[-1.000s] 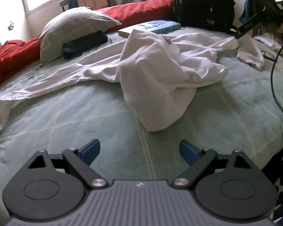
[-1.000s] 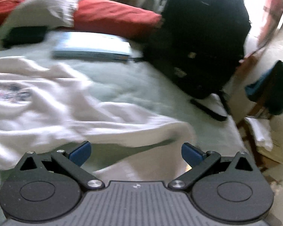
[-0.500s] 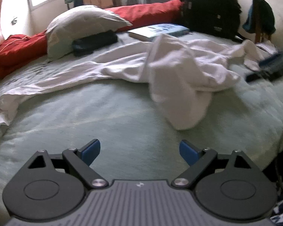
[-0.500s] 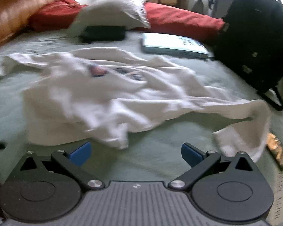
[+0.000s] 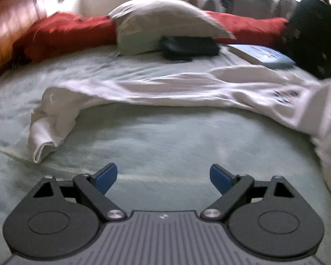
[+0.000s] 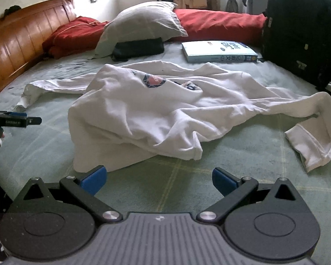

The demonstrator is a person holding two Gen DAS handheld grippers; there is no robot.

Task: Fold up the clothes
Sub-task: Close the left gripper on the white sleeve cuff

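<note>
Both cameras have swung leftward since a second ago, the left claw point(image 5: 163, 175) now facing a sleeve end. On the pale green bed point(image 6: 242, 172) the crumpled white long-sleeved cotton shirt point(image 6: 156, 112) sprawls mid-bed, sleeves flung left and right (no neat fold visible), so folding remains. Left and right claw point(image 6: 158, 181) gape, empty.

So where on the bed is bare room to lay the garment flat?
Bare bedspread lies between the right tool and the white sweatshirt, and left of it. Crowded beyond: pillow, book, backpack.
</note>
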